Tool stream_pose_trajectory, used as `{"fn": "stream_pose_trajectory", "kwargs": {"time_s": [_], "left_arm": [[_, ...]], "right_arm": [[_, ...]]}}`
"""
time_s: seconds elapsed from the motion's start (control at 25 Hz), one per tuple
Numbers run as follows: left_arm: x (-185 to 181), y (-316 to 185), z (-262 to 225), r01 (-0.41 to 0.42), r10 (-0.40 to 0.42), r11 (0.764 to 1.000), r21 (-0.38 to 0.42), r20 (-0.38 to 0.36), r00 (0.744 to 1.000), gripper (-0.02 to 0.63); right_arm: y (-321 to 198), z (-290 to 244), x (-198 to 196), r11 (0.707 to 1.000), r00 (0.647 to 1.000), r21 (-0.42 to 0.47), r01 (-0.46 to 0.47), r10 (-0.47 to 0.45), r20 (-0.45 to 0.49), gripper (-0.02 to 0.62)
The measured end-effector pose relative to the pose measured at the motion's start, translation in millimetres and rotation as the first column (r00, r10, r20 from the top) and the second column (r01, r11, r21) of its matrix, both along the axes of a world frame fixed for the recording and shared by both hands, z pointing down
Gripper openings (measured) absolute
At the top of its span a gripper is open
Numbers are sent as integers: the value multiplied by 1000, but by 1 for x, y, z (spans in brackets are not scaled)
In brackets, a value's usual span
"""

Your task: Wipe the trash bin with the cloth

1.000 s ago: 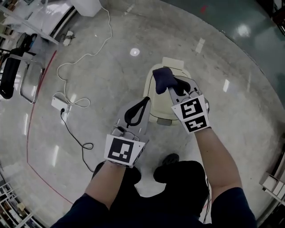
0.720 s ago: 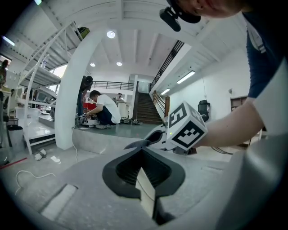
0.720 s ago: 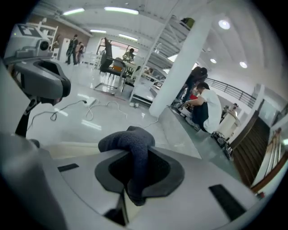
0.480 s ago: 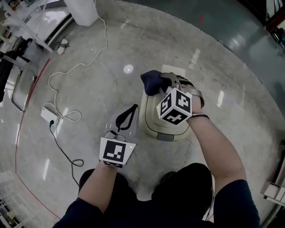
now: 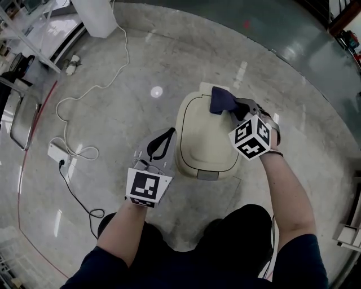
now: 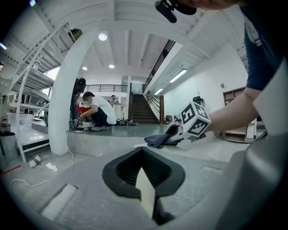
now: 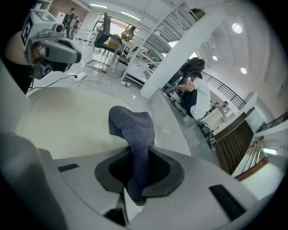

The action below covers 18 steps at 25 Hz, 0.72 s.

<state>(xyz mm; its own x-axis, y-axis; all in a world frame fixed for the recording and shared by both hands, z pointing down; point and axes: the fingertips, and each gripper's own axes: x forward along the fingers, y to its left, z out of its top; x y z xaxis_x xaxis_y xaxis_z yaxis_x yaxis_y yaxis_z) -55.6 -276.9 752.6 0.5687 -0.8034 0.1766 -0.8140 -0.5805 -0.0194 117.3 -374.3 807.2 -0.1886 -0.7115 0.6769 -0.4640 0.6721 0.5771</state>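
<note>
A cream trash bin (image 5: pixel 204 141) with a closed lid stands on the floor in front of me. My right gripper (image 5: pixel 232 106) is shut on a dark blue cloth (image 5: pixel 221 100), which rests on the lid's far right edge. In the right gripper view the cloth (image 7: pixel 134 130) hangs bunched between the jaws over the lid (image 7: pixel 67 119). My left gripper (image 5: pixel 168 134) is shut with nothing in it, beside the bin's left side. From the left gripper view I see the cloth (image 6: pixel 157 140) and the right gripper (image 6: pixel 176 134) over the lid.
A white power strip (image 5: pixel 57 152) with white and black cables (image 5: pixel 84 93) lies on the floor to the left. A white pillar base (image 5: pixel 96 14) stands at the far left. People (image 6: pixel 96 112) crouch by a step in the background, near a staircase (image 6: pixel 143 112).
The right gripper has swept the cloth across the far part of the lid, from its left side to its right edge. The left gripper stays beside the bin.
</note>
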Motion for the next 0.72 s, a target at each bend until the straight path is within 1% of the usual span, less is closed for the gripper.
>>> {"fn": "stream_pose_trajectory", "kwargs": {"time_s": [0.12, 0.24, 0.32, 0.44, 0.6, 0.72], "left_arm": [[4, 0, 4, -16, 16, 1000, -1, 6, 1000, -3], [4, -1, 6, -23, 23, 1000, 1, 10, 1000, -3], [3, -1, 7, -22, 22, 1000, 0, 9, 1000, -3], [-1, -3, 7, -18, 18, 1000, 3, 9, 1000, -3], [-6, -3, -1, -11, 11, 1000, 15, 4, 1000, -3], [-11, -3, -3, -3, 3, 1000, 21, 0, 1000, -3]], "right_arm": [[7, 0, 14, 1000, 1000, 5, -29, 29, 5, 55], [14, -2, 4, 1000, 1000, 13, -16, 16, 14, 55], [18, -3, -15, 1000, 1000, 20, 18, -18, 13, 55], [22, -5, -53, 995, 995, 24, 95, -95, 0, 55], [30, -7, -102, 983, 983, 15, 185, -185, -5, 55], [41, -5, -130, 970, 970, 17, 242, -242, -13, 55]]}}
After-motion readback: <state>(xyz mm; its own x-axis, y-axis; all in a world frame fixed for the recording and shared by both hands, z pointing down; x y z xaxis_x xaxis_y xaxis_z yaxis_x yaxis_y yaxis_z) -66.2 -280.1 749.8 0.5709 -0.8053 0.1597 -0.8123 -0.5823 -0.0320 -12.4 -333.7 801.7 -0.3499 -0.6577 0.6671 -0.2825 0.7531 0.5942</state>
